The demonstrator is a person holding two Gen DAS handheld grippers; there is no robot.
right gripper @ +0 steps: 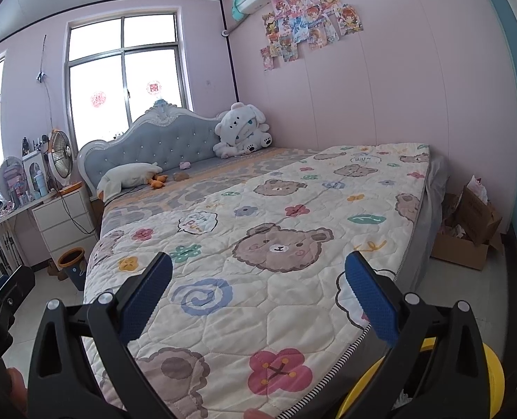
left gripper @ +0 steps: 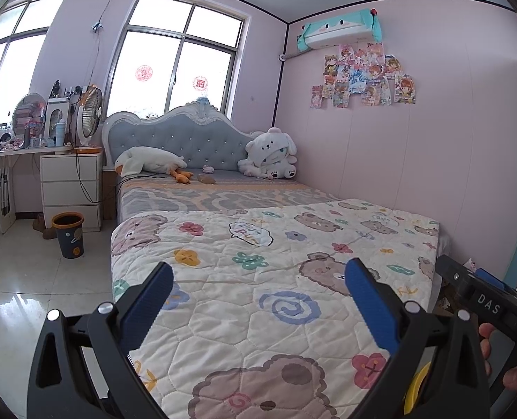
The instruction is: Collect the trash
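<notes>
My left gripper is open and empty, its blue pads hovering over the foot of a bed with a bear-print quilt. In the right wrist view my right gripper is likewise open and empty above the same quilt. Far up the bed near the headboard lie a small brown crumpled thing and a small pale pink thing. A dark blue bin with an orange rim stands on the floor left of the bed.
A plush goose and a white plush dog lie by the headboard. A white drawer chest with a fan stands left of the bed. An open cardboard box sits by the right wall. Tiled floor runs along the left.
</notes>
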